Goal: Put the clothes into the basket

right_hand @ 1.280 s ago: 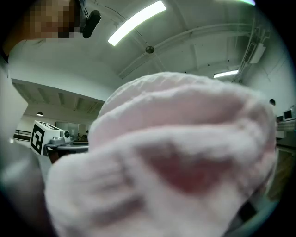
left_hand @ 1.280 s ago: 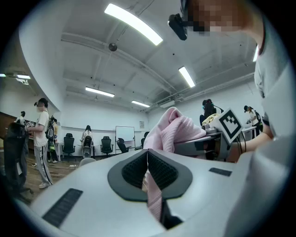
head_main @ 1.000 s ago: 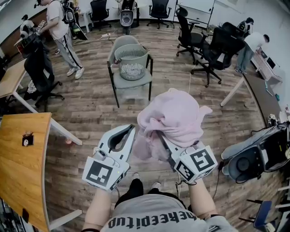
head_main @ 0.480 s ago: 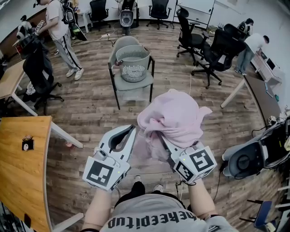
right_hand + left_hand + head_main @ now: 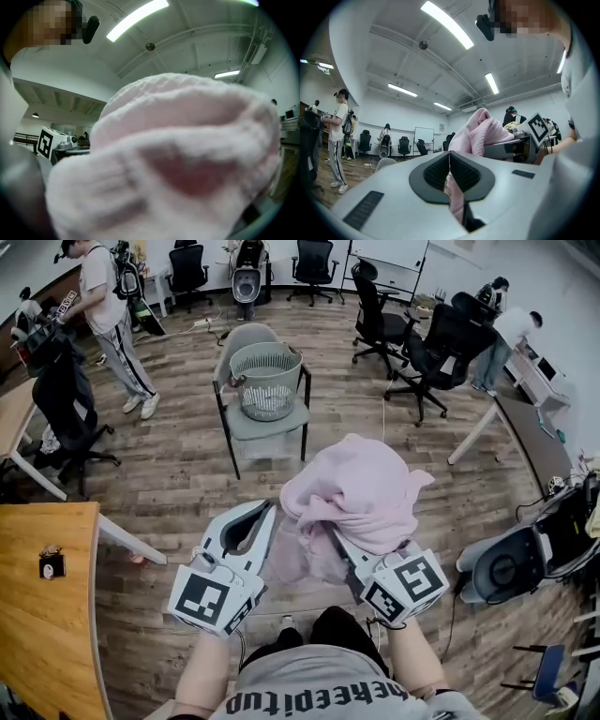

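Carry the pink garment point(image 5: 356, 488), bunched and clamped in the right gripper point(image 5: 342, 545) just beside the left gripper point(image 5: 263, 514) with jaws together on nothing, straight ahead to the basket point(image 5: 267, 390), well apart on the chair point(image 5: 267, 425) seat, slightly toward the left.
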`<action>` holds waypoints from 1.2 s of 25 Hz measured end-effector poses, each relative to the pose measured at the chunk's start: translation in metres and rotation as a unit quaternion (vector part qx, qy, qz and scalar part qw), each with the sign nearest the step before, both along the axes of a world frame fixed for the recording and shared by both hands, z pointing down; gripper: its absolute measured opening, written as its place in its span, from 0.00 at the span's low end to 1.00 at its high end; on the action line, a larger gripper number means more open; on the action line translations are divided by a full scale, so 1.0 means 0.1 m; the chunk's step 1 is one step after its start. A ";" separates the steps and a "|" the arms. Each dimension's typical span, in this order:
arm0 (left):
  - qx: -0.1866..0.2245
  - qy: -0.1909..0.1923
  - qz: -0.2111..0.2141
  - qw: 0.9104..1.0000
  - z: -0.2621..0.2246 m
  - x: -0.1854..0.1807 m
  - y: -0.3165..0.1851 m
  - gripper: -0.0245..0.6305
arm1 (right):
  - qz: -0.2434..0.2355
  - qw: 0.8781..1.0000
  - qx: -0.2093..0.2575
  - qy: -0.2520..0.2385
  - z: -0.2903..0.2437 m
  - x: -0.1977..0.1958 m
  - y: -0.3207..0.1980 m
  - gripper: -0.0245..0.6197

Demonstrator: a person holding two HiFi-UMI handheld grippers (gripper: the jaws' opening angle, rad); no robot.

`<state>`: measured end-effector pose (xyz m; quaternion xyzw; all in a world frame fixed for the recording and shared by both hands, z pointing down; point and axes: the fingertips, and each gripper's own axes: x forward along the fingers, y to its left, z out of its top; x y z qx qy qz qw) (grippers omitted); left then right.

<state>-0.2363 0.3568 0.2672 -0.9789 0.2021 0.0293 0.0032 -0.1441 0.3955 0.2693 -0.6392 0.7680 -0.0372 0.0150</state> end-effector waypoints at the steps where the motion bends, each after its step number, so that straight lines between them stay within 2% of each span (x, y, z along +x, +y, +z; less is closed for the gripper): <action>1: 0.000 0.001 0.002 1.000 0.01 0.02 -0.04 0.06 | 0.002 1.000 0.002 0.000 0.00 0.02 -0.02 0.41; 9: -0.001 0.008 0.007 1.000 0.02 0.27 -0.35 0.06 | 0.016 1.000 0.000 -0.008 0.03 0.33 -0.30 0.41; 30: -0.003 0.006 -0.053 0.999 -0.08 1.57 -1.33 0.06 | -0.052 0.999 0.001 -0.004 -0.06 1.63 -1.42 0.41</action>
